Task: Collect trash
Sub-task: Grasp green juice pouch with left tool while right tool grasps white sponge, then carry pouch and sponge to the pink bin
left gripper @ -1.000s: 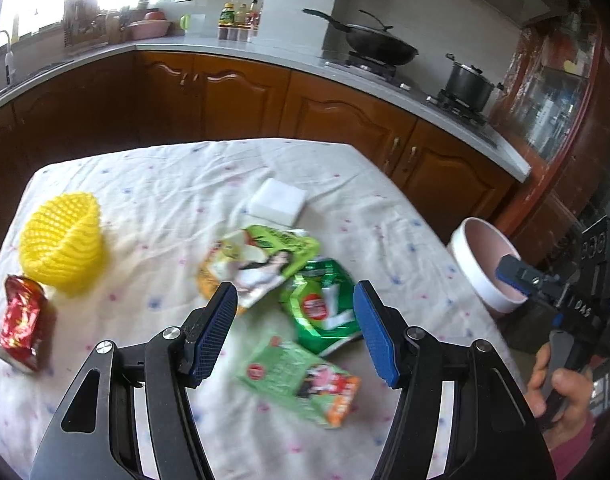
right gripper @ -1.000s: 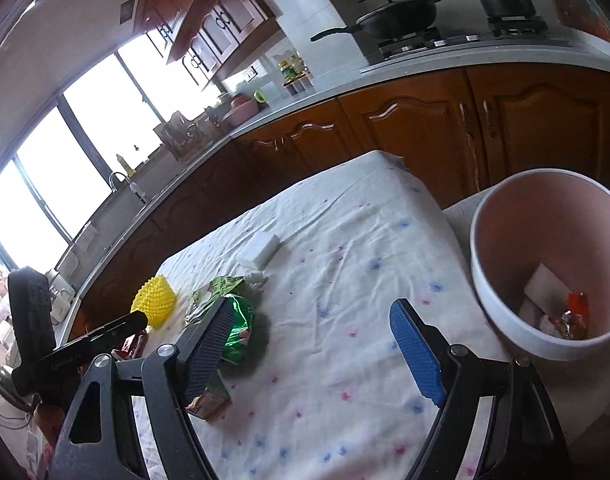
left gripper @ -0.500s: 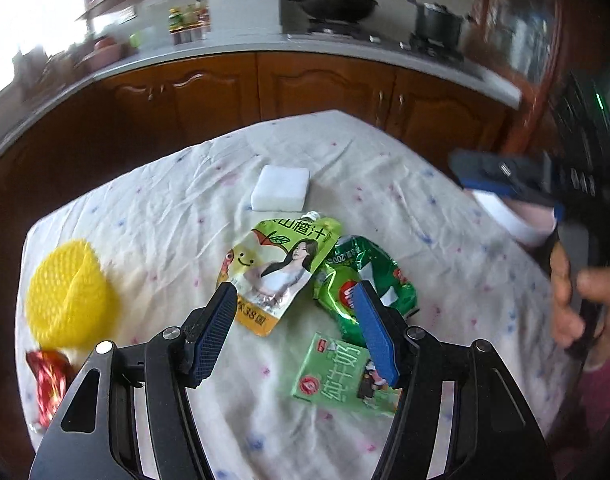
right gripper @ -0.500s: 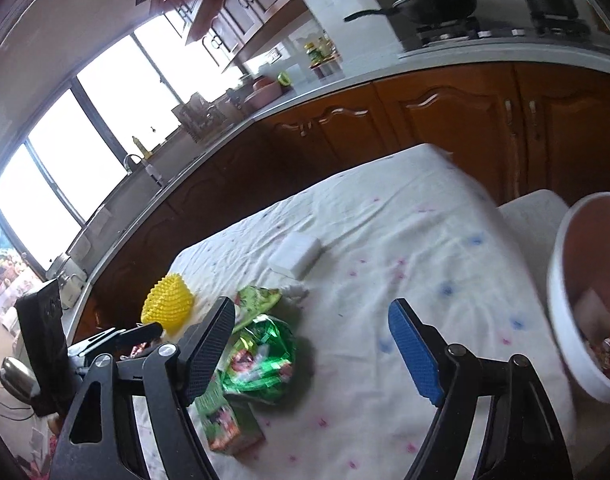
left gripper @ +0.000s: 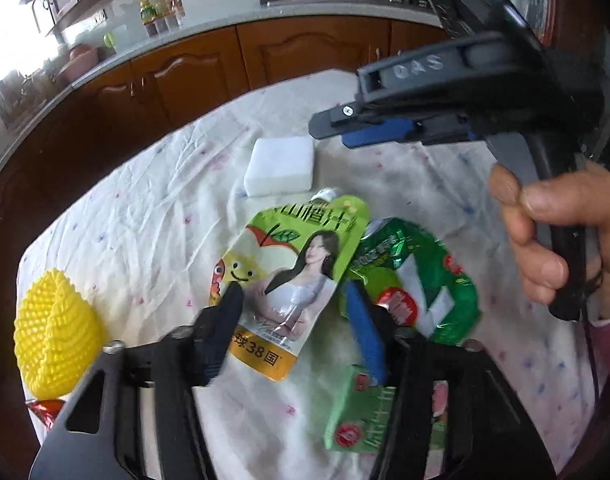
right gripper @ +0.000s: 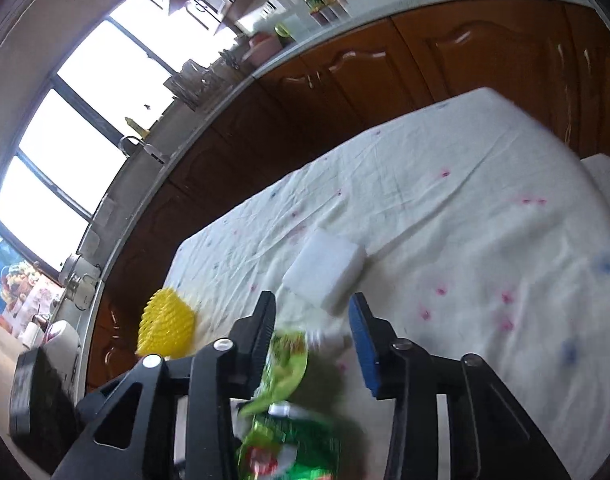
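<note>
My left gripper [left gripper: 295,312] is open, low over a green-and-yellow juice pouch [left gripper: 289,276] on the white tablecloth. A shiny green wrapper [left gripper: 417,276] lies to its right and a light green carton [left gripper: 369,416] below it. My right gripper [right gripper: 311,320] is open, above the juice pouch [right gripper: 287,356] and green wrapper [right gripper: 289,448]. It also shows in the left wrist view [left gripper: 385,128], hovering over the table. A white sponge block [left gripper: 281,168] lies beyond the pouch; it also shows in the right wrist view [right gripper: 325,272].
A yellow mesh fruit net [left gripper: 53,332] sits at the table's left, also in the right wrist view [right gripper: 167,328]. A red wrapper [left gripper: 45,410] peeks out below it. Wooden kitchen cabinets [left gripper: 209,76] and a counter run behind the table.
My left gripper has dropped closer to the juice pouch. My right gripper has swung left from the pink bin to over the wrappers, and its jaws have narrowed; the bin has left its view.
</note>
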Demonstrator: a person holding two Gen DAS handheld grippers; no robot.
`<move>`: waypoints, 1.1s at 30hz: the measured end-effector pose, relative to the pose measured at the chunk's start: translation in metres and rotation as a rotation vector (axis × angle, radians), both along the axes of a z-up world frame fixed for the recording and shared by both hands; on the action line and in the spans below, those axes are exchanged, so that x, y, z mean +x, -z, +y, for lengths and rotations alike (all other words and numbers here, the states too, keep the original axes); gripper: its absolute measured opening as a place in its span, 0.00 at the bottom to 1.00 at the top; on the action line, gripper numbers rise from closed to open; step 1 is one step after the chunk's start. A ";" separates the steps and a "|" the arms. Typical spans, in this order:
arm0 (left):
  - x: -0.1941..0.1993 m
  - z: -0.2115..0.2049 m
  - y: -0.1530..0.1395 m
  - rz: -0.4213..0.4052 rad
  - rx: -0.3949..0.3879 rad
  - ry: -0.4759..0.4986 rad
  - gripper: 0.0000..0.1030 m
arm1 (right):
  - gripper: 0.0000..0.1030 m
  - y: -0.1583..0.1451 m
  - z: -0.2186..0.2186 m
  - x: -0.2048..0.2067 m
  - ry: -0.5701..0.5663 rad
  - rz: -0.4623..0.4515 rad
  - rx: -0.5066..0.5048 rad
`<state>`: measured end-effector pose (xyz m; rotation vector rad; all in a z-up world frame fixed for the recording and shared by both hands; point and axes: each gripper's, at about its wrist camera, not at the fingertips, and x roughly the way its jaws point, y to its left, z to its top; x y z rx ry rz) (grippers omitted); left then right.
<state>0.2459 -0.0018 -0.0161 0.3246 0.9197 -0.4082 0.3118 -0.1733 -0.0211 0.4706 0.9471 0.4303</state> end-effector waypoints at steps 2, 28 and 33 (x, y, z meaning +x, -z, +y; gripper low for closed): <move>0.003 0.002 0.002 0.009 -0.015 0.001 0.37 | 0.33 0.008 0.005 0.010 0.007 0.020 -0.007; -0.017 0.034 -0.056 -0.117 -0.246 -0.096 0.00 | 0.04 -0.019 -0.048 -0.034 0.095 -0.084 0.014; -0.021 0.038 -0.073 -0.125 -0.323 -0.107 0.00 | 0.04 -0.032 -0.065 -0.057 0.119 -0.110 0.020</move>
